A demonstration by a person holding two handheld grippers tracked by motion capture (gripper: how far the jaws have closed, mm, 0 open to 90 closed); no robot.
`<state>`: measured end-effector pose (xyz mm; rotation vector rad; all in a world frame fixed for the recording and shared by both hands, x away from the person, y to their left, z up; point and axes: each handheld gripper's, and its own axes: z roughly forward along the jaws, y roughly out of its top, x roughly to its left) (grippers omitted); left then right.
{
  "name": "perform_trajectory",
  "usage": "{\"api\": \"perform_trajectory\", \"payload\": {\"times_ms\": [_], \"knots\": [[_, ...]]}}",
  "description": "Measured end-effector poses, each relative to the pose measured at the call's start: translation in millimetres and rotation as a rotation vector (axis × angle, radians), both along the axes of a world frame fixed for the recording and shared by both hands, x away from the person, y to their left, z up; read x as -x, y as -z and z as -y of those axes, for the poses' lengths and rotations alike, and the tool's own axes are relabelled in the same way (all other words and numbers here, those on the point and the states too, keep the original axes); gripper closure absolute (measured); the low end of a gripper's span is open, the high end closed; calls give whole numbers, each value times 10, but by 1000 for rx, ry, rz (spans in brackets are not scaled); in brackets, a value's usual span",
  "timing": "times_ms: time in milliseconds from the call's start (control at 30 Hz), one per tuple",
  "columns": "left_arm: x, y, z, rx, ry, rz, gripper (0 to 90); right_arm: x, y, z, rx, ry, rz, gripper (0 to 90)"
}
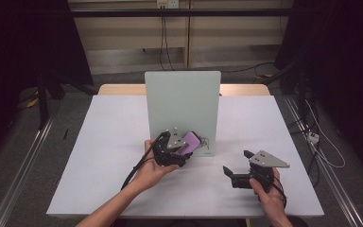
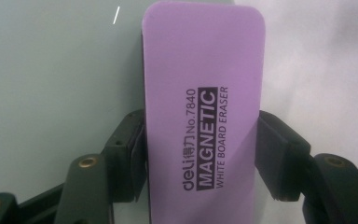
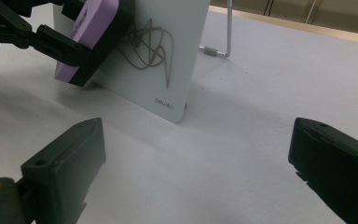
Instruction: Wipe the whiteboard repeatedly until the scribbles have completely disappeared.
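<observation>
- The left gripper [image 1: 182, 150] pinches the eraser [image 2: 204, 112] across its long sides, jaws on both edges, purple back facing the camera and dark felt turned forward: likely so the felt can rub flat.
- The eraser is against the lower part of the board [image 1: 182, 101], beside the scribble [image 3: 151, 49], which looks like what it is meant to wipe.
- The right gripper [image 1: 238, 168] rests on the table [image 1: 99, 156], jaws spread wide and empty, well off the board's near corner.

Left gripper [image 1: 182, 150] jaws are clamped, left hand [image 1: 153, 165] gripping its body. Right gripper [image 1: 236, 163] jaws stand wide apart, held low by right hand [image 1: 269, 194].
</observation>
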<state>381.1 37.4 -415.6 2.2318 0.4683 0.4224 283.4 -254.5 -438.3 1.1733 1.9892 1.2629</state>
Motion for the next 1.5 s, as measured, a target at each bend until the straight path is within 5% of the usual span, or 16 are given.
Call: {"api": "perform_trajectory", "payload": {"times_ms": [200, 267, 367, 533, 800, 1300, 1500], "knots": [[-31, -159, -302, 28, -71, 22, 405, 6, -2, 5, -1, 1, 1, 35], [-60, -189, -423, 62, -92, 2, 405, 2, 0, 5, -2, 1, 0, 35], [-53, -167, -457, 44, -94, 19, 405, -7, 2, -4, 2, 1, -2, 35], [-22, -101, -331, -1, -66, 39, 404, -4, 0, -15, 4, -4, -1, 35], [-19, -49, -166, 12, -37, 19, 402, -2, 0, -6, 2, -3, 0, 36], [22, 8, 422, -48, 44, 26, 405, 12, -8, 12, -1, -4, 7, 35], [11, 12, 586, -25, 65, 9, 406, 17, -13, 17, -5, -1, 6, 35]]}}
